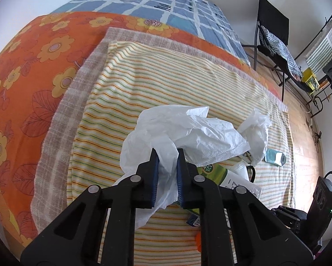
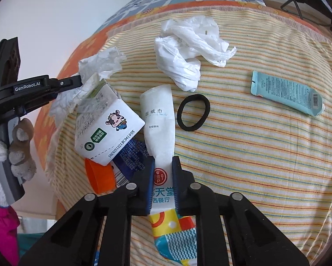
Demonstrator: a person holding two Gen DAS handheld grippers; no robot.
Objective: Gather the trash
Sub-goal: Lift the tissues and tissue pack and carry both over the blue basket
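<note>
My left gripper (image 1: 167,153) is shut on a crumpled white tissue (image 1: 188,133) and holds it above the striped towel (image 1: 166,84); it also shows at the left of the right wrist view (image 2: 81,82), holding the tissue (image 2: 99,66). My right gripper (image 2: 163,161) is shut on a long white wet-wipe packet (image 2: 158,115) lying on the towel (image 2: 254,155). A milk carton (image 2: 108,124), an orange cap (image 2: 99,175) and a blue wrapper (image 2: 130,157) lie just left of it. A white plastic bag (image 2: 188,46) lies further ahead.
A black hair band (image 2: 193,113) and a light-blue tube (image 2: 287,93) lie on the towel to the right. The towel covers an orange floral bedspread (image 1: 32,66). A black chair (image 1: 274,35) and a wire rack (image 1: 321,55) stand by the far wall.
</note>
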